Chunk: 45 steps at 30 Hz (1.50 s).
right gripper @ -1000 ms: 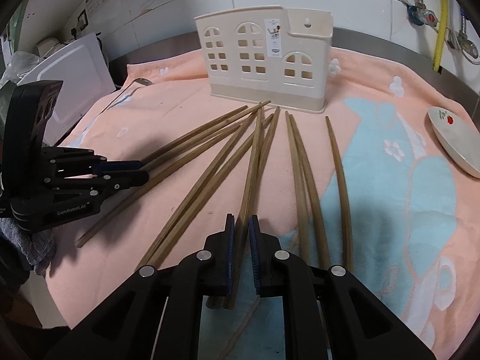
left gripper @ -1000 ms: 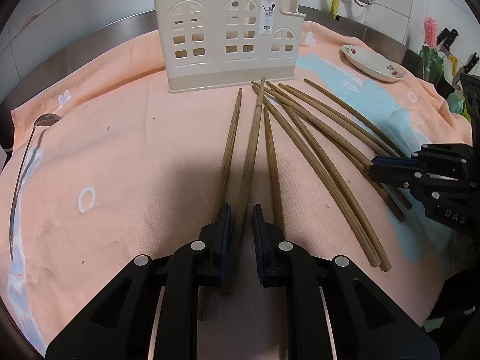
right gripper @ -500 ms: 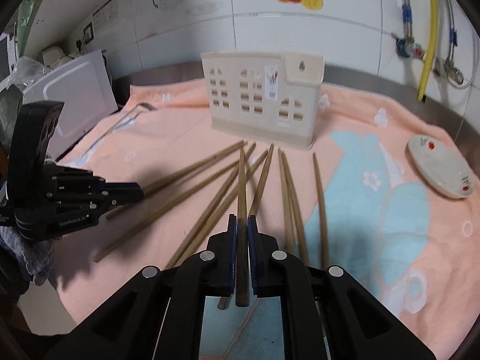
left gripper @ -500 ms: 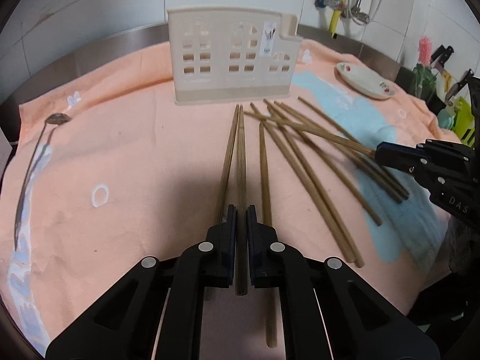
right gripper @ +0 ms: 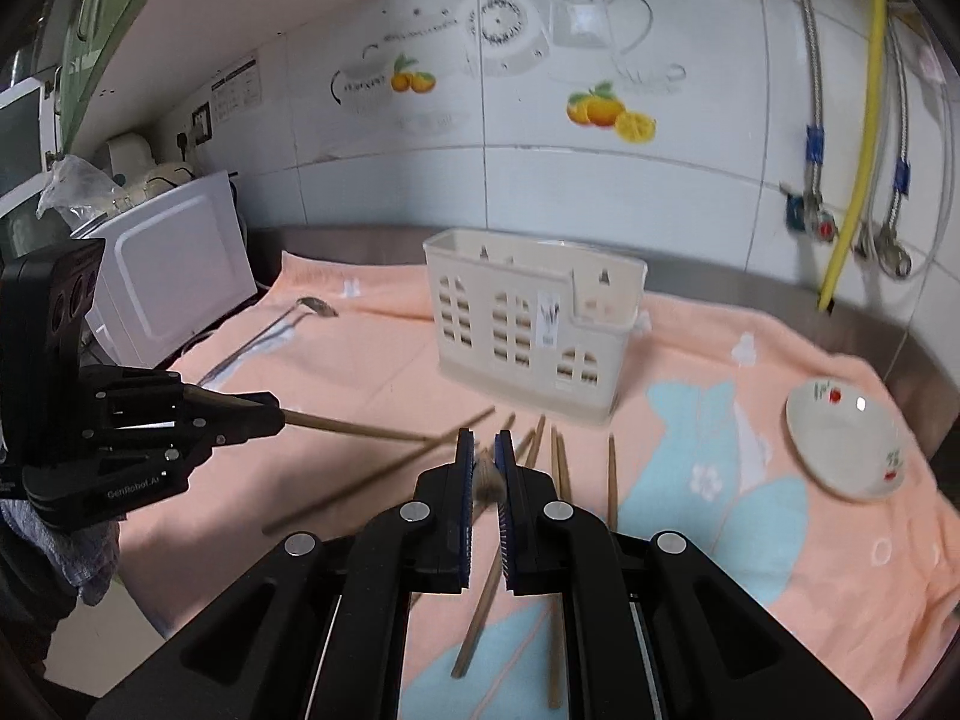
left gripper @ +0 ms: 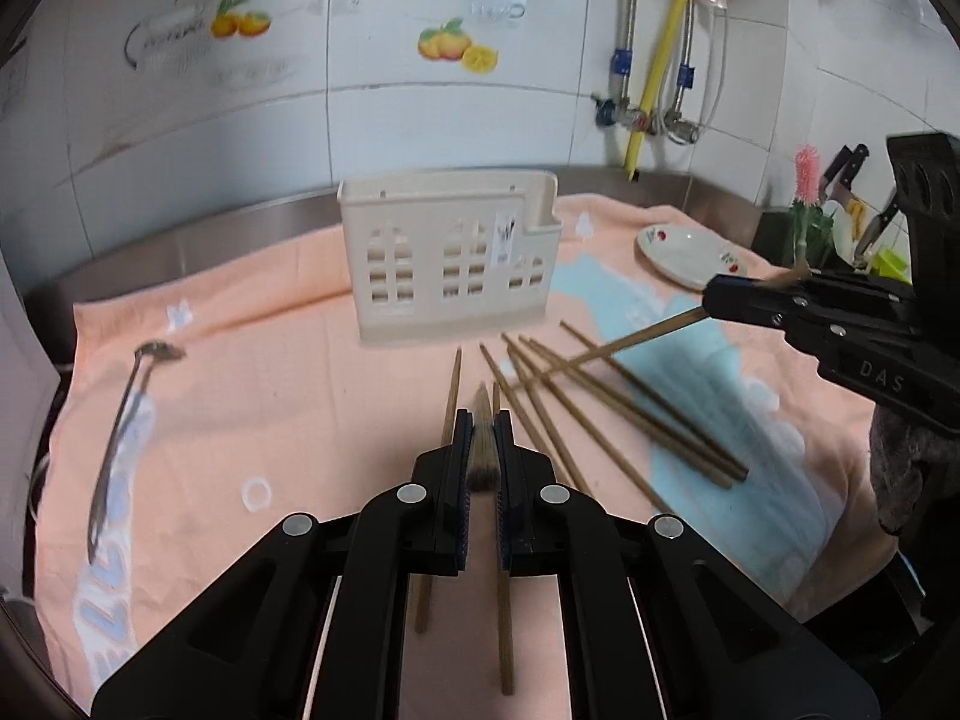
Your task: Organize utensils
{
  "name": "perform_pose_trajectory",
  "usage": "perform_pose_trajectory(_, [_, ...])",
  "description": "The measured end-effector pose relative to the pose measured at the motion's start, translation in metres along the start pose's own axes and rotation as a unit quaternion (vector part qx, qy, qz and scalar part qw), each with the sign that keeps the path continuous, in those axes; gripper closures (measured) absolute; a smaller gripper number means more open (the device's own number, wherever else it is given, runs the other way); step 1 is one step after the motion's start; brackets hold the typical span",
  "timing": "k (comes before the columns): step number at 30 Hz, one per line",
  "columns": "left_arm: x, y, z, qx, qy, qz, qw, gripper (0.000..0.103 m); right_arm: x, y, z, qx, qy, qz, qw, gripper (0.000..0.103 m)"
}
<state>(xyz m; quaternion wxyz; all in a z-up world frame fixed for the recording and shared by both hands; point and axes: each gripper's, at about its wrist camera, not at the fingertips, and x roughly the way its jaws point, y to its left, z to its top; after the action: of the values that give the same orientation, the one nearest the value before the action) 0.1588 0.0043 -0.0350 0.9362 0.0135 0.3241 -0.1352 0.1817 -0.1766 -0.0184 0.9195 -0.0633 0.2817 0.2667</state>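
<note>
A cream utensil holder (left gripper: 450, 261) with window cut-outs stands on the peach towel (left gripper: 270, 396); it also shows in the right wrist view (right gripper: 531, 324). Several wooden chopsticks (left gripper: 606, 408) lie fanned in front of it. My left gripper (left gripper: 482, 426) is shut on one chopstick (left gripper: 482, 450), lifted and pointing forward; from the right wrist view that chopstick (right gripper: 354, 429) sticks out of the left gripper (right gripper: 273, 411). My right gripper (right gripper: 485, 447) is shut on another chopstick (right gripper: 487, 477), which shows in the left wrist view (left gripper: 624, 345) slanting down from the right gripper (left gripper: 711, 300).
A metal spoon (left gripper: 120, 426) lies at the towel's left edge. A small white dish (left gripper: 690, 249) sits at the back right. A white microwave (right gripper: 162, 276) stands left of the counter. Knives and a pink brush (left gripper: 807, 192) stand far right. Pipes (right gripper: 852, 138) run down the tiled wall.
Both grippers closed on a chopstick each and lifted them off the towel. The views tilted up, so the wall now shows.
</note>
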Motion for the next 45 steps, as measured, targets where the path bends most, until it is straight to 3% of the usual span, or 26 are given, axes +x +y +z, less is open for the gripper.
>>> perform_pose_trajectory(6, [-0.004,0.004,0.029,0.0,-0.008,0.002,1.0,0.097,-0.009,-0.008,0.04,-0.006,-0.007,0.004,1.0,0.096])
perform_pose_trajectory(15, [-0.002,0.014,0.079,0.004,-0.018,0.002,0.9998,0.097,-0.014,-0.031,0.102,-0.012,-0.023,-0.023,0.999,0.096])
perform_pose_trajectory(25, [-0.035,0.016,0.147,0.025,-0.081,0.015,0.9963,0.097,0.003,-0.057,0.159,0.009,-0.058,-0.059,0.997,0.096])
perform_pose_trajectory(35, [-0.041,0.026,0.202,0.036,-0.128,0.044,0.9901,0.097,0.036,-0.08,0.179,0.041,-0.07,-0.077,0.994,0.096])
perform_pose_trajectory(45, [0.02,0.06,0.2,-0.014,-0.083,0.043,0.9955,0.097,0.075,-0.084,0.152,0.042,-0.022,-0.076,0.996,0.096])
